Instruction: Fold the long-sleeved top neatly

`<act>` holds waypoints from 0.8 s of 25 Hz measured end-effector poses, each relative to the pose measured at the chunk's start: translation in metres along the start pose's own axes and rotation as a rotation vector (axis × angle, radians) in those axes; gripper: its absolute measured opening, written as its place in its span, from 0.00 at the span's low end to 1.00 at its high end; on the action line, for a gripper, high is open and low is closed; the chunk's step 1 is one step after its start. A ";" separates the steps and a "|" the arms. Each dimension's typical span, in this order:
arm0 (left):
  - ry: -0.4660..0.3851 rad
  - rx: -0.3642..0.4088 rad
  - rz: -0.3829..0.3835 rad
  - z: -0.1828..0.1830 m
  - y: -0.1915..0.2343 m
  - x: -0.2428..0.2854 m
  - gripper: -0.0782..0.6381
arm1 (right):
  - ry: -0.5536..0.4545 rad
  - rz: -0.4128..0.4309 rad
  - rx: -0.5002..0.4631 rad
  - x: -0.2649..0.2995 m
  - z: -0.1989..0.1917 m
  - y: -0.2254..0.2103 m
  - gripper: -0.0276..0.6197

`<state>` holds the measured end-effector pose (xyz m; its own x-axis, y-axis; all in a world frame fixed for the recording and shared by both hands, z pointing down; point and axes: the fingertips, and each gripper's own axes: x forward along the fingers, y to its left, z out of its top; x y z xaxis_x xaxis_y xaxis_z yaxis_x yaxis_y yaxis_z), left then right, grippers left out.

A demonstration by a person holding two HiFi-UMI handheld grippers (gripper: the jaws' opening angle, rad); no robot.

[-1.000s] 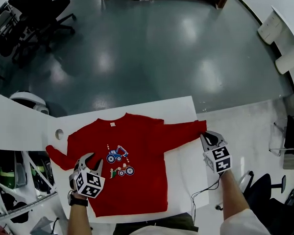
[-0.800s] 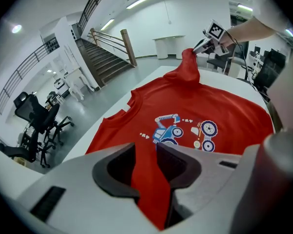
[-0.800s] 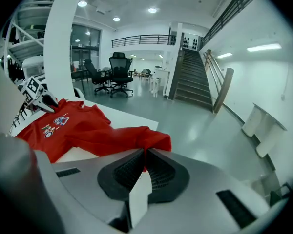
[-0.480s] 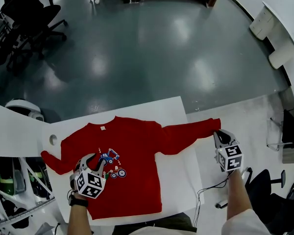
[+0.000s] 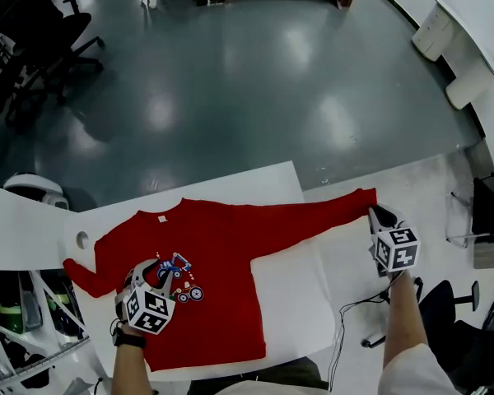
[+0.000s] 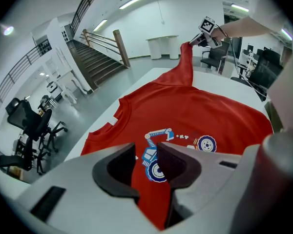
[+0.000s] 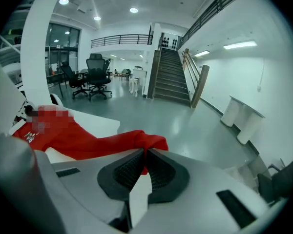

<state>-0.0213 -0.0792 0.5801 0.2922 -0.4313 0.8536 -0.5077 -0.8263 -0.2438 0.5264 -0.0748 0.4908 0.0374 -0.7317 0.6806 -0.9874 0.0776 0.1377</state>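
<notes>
The red top (image 5: 222, 245) lies face up on the desk (image 5: 288, 295), collar towards the desk's far edge and hem at its near edge. The right hand-held gripper (image 5: 375, 214) is pressed together, pinching the cuff (image 7: 146, 141), with the sleeve (image 5: 313, 214) stretched straight out beyond the desk's right edge. The left hand-held gripper (image 5: 158, 271) sits over the desk's near-left part. Its jaws are spread, with cloth showing in the gap, and the tips are down beside the print (image 6: 185, 138), gripping nothing that I can see.

This looks like the sleeve fold. To do it well, I'd keep that sleeve taut and carry it low across the chest. The left tips should weigh the body down so the top doesn't slide on the desk. I'd let the cuff go only once the sleeve lies flat and level, with no twist in it. The other sleeve (image 5: 82, 274) lies bent at the desk's left edge and wants the same treatment.

There's no writing to read. The print is a blue digger and a little tractor, no words. The white neck tag (image 5: 161, 219) is too small to read.
</notes>
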 end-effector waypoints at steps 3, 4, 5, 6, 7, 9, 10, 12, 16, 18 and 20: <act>0.001 -0.013 0.004 -0.003 0.002 -0.001 0.31 | -0.033 0.024 -0.004 -0.005 0.006 0.008 0.08; 0.002 -0.017 0.007 -0.004 0.002 -0.002 0.31 | -0.045 0.032 -0.012 -0.007 0.008 0.011 0.08; 0.004 -0.021 0.011 -0.005 0.003 -0.002 0.31 | -0.057 0.040 -0.024 -0.009 0.010 0.015 0.08; 0.004 -0.026 0.016 -0.006 0.004 -0.004 0.31 | -0.067 0.050 -0.039 -0.011 0.013 0.020 0.08; 0.004 -0.033 0.021 -0.008 0.005 -0.005 0.31 | -0.077 0.059 -0.053 -0.013 0.017 0.025 0.08; 0.001 -0.050 0.033 -0.010 0.009 -0.009 0.31 | -0.097 0.077 -0.080 -0.017 0.026 0.036 0.08; 0.000 -0.057 0.039 -0.013 0.011 -0.011 0.31 | -0.106 0.085 -0.093 -0.019 0.031 0.042 0.08; 0.004 -0.068 0.054 -0.020 0.017 -0.015 0.31 | -0.121 0.102 -0.122 -0.020 0.040 0.058 0.08; 0.023 -0.089 0.099 -0.042 0.031 -0.022 0.31 | -0.146 0.141 -0.179 -0.018 0.058 0.094 0.08; 0.027 -0.102 0.121 -0.052 0.038 -0.026 0.31 | -0.158 0.163 -0.202 -0.015 0.069 0.114 0.08; 0.037 -0.107 0.148 -0.061 0.044 -0.030 0.31 | -0.167 0.186 -0.222 -0.013 0.078 0.134 0.08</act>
<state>-0.1020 -0.0809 0.5721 0.1790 -0.5306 0.8285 -0.6267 -0.7107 -0.3197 0.3820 -0.1080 0.4439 -0.1845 -0.7902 0.5844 -0.9168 0.3527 0.1875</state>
